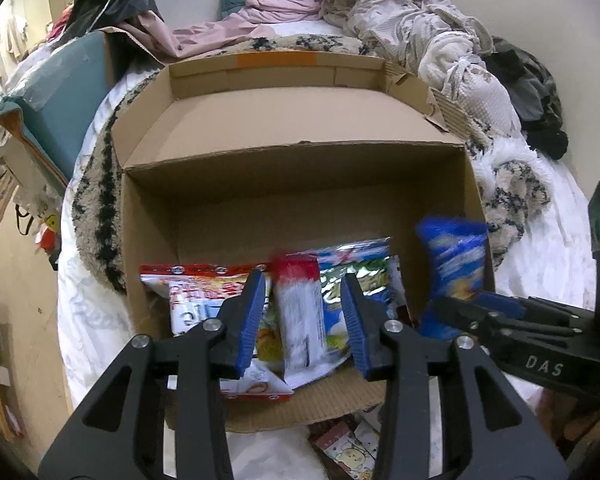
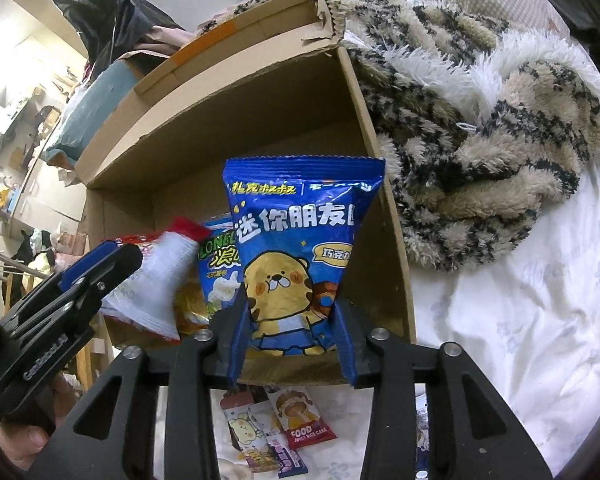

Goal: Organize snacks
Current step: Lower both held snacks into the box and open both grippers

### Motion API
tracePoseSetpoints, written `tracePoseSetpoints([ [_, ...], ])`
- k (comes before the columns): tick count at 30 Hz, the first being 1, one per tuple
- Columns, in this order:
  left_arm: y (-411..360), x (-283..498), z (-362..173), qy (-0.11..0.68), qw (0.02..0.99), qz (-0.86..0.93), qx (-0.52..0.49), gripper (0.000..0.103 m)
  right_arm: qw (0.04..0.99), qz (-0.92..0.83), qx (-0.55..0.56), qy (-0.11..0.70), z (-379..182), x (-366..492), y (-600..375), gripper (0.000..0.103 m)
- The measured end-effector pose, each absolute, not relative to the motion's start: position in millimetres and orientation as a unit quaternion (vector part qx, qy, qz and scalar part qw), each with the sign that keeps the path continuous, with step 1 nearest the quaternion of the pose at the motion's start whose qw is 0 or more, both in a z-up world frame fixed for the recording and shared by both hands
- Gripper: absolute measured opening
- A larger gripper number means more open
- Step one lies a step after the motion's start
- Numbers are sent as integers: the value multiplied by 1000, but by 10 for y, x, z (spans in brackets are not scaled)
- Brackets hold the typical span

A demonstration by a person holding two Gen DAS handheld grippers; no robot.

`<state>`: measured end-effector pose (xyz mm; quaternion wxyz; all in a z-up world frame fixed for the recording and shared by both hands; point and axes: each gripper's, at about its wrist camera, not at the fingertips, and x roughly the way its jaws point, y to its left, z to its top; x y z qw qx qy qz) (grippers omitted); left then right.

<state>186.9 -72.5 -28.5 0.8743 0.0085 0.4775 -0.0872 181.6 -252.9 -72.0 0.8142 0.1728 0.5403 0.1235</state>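
Observation:
An open cardboard box (image 1: 292,184) stands on the bed; it also shows in the right wrist view (image 2: 384,216). Inside lie a red-and-white snack bag (image 1: 196,296) and a blue-green bag (image 1: 352,276). My left gripper (image 1: 304,312) is open over the box's near side, with a blurred white packet with a red top (image 1: 300,312) between its fingers, apart from both pads. My right gripper (image 2: 292,320) is shut on a blue snack bag with a bear (image 2: 300,248) and holds it upright over the box's right near corner. That bag looks blurred in the left wrist view (image 1: 454,256).
A fluffy patterned blanket (image 2: 480,140) lies right of the box. Several small snack packets (image 2: 276,432) lie on the white sheet (image 2: 520,320) in front of the box. Crumpled clothes (image 1: 380,8) pile behind it. A teal-wrapped box (image 1: 56,96) stands at left.

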Motion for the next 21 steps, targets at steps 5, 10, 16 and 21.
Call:
tracePoseSetpoints([
  [5, -697, 1858, -264, 476, 875, -87, 1, 75, 813, 124, 176, 541, -738, 1820, -2529, 66],
  [10, -667, 1841, -210, 465, 882, -83, -3, 80, 819, 122, 175, 533, -700, 1816, -2550, 68],
  [16, -651, 1828, -215, 467, 881, -76, -6, 80, 820, 123, 174, 531, -689, 1800, -2569, 68],
  [21, -660, 1783, -210, 470, 879, -79, -9, 80, 822, 125, 177, 527, -664, 1776, -2594, 68],
])
